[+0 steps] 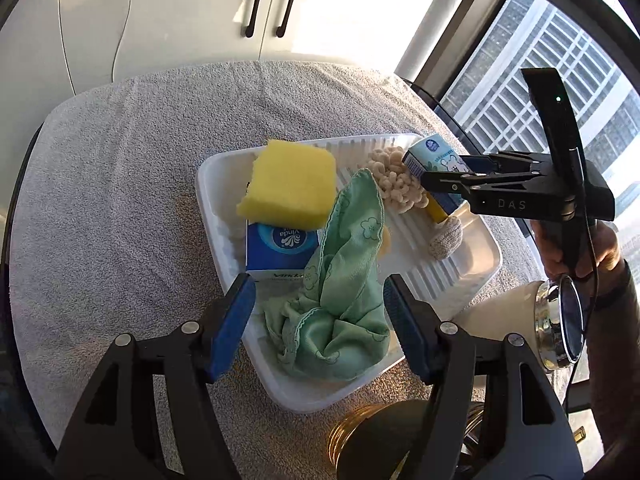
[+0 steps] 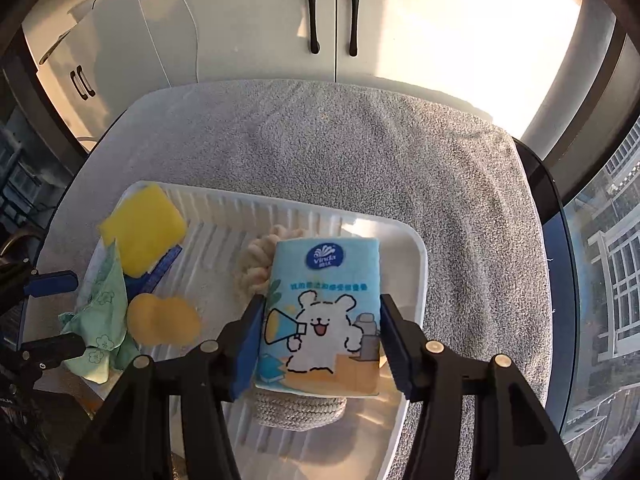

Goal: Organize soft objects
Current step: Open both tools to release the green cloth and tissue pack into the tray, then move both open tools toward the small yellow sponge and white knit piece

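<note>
Tissue pack sits between your right gripper jaws, pads pinching both its sides, above the white tray. Green cloth lies crumpled in the tray between your left gripper jaws, which are spread and not touching it. Yellow sponge beyond, tray on the towel-covered table.

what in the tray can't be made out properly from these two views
- Knitted grey piece: right wrist view, mostly hidden under the bear tissue pack.
- Blue tissue pack: left wrist view, covered by the yellow sponge and green cloth.
- Cream knotted rope: right wrist view, only an edge shows behind the bear pack.
- Gold round object: left wrist view, cut off by the bottom edge and the left gripper.
</note>
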Demonstrator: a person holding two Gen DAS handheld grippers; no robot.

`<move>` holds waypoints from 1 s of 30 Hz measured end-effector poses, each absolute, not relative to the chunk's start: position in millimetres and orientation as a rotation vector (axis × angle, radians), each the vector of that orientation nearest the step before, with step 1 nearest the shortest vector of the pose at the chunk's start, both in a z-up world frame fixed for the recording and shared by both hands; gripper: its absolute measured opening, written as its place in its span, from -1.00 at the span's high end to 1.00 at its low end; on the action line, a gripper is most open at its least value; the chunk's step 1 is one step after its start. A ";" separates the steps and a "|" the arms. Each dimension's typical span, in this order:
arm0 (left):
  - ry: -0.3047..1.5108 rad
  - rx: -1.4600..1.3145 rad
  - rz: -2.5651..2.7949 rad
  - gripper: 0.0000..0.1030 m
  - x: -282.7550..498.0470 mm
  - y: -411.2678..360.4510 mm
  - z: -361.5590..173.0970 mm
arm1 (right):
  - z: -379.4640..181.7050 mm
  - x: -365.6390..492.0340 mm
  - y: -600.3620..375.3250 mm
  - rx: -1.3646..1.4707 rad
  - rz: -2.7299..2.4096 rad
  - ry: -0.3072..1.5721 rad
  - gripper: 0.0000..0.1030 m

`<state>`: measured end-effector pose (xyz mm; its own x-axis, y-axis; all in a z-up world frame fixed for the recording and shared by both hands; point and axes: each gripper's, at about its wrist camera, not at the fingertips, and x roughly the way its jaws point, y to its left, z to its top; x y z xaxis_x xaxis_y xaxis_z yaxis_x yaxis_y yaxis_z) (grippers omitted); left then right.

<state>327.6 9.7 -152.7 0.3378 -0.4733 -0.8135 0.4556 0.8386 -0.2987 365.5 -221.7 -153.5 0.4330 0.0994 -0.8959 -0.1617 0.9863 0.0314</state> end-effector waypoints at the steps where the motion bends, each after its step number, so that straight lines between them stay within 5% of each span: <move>1: 1.058 -0.042 -0.603 -0.26 328.0 11.9 -150.3 | -151.8 364.0 -222.1 -0.060 0.164 1.106 -0.21; 4: 1.033 -0.107 -0.587 -0.26 327.7 23.4 -144.7 | -144.9 358.2 -223.0 -0.064 0.161 1.081 -0.34; 30: 0.957 -0.122 -0.278 -0.27 257.5 112.6 -168.2 | -142.9 253.3 -332.6 0.052 -0.020 1.056 -0.34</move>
